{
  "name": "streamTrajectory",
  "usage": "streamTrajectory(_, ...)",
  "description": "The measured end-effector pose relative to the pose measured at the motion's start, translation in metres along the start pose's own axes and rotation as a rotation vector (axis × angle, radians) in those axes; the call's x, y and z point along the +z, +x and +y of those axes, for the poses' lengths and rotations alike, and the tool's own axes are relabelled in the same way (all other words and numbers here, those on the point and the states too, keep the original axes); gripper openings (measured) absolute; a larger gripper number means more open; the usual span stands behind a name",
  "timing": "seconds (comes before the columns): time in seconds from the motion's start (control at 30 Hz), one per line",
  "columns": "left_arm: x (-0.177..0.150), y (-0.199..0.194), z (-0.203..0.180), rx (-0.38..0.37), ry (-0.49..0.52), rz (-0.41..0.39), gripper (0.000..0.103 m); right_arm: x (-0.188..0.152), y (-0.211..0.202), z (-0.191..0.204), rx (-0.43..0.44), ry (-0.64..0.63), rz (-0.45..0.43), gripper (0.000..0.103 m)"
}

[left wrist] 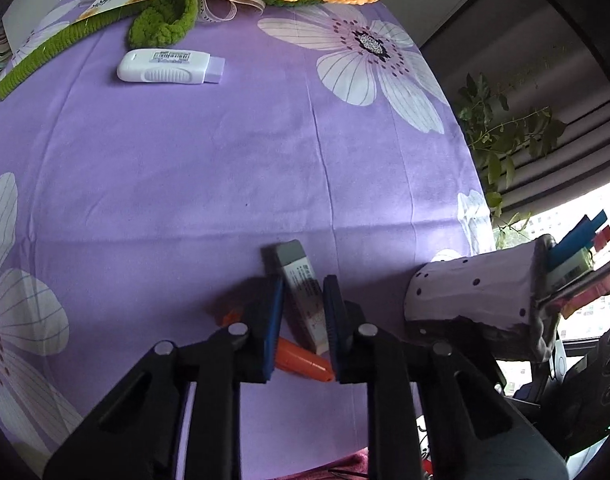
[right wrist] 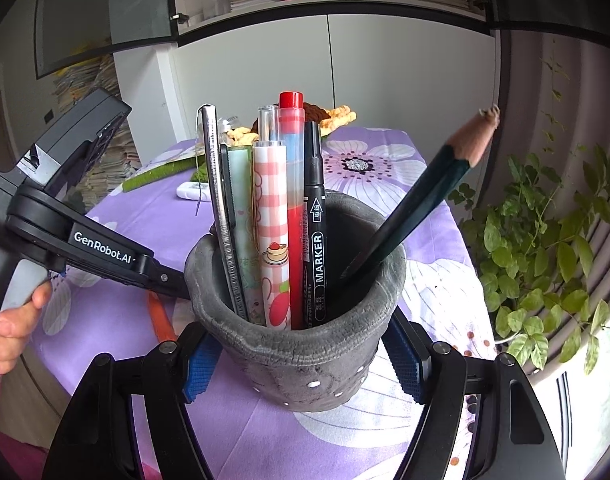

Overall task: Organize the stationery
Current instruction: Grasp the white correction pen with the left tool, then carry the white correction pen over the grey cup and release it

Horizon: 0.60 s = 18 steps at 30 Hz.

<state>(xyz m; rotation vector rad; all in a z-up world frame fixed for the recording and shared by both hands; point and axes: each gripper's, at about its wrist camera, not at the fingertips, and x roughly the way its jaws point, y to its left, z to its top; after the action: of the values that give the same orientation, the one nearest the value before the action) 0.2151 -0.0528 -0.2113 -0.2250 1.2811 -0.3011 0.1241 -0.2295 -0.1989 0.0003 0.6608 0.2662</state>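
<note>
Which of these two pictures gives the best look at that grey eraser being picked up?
The left wrist view. There the grey eraser sits in plain sight between the left gripper's blue pads, lying across an orange pen. In the right wrist view the pen holder and the left gripper's arm hide it completely.

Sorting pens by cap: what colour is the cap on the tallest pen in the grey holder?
Red cap, clearest in the right wrist view.

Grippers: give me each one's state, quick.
Left gripper: shut on the eraser.
Right gripper: shut on the pen holder.
</note>
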Motion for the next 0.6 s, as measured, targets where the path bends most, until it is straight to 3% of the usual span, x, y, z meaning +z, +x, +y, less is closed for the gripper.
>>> streamTrajectory(0.07, 0.001, -0.002, 0.000, -0.003, 0.004, -0.023, 0.012, -0.001, 0.000, -0.002, 0.005, 0.003, -0.004, 0.074)
streamTrajectory(0.13, 0.003, -0.011, -0.002, -0.027, 0.019, -0.067, 0.001, -0.002, -0.001, -0.003, 0.011, -0.002, -0.008, 0.074)
streamTrajectory(0.37, -0.001, -0.077, -0.029, -0.179, 0.115, -0.264, 0.001, -0.007, -0.004, -0.009, 0.033, 0.008, -0.034, 0.074)
streamTrajectory(0.43, -0.002, -0.089, -0.038, -0.155, 0.155, -0.293, 0.003, -0.007, -0.004, -0.009, 0.034, 0.005, -0.033, 0.074)
streamTrajectory(0.53, -0.001, -0.078, -0.038, -0.076, 0.172, -0.257, 0.006, -0.007, -0.003, -0.007, 0.028, -0.004, -0.027, 0.074)
streamTrajectory(0.57, 0.000, -0.067, -0.037, -0.020, 0.174, -0.229, 0.008, -0.007, -0.003, -0.006, 0.026, -0.008, -0.025, 0.074)
streamTrajectory(0.6, -0.001, -0.056, -0.033, 0.013, 0.170, -0.188, 0.019, -0.007, -0.004, -0.006, 0.027, -0.009, -0.025, 0.074)
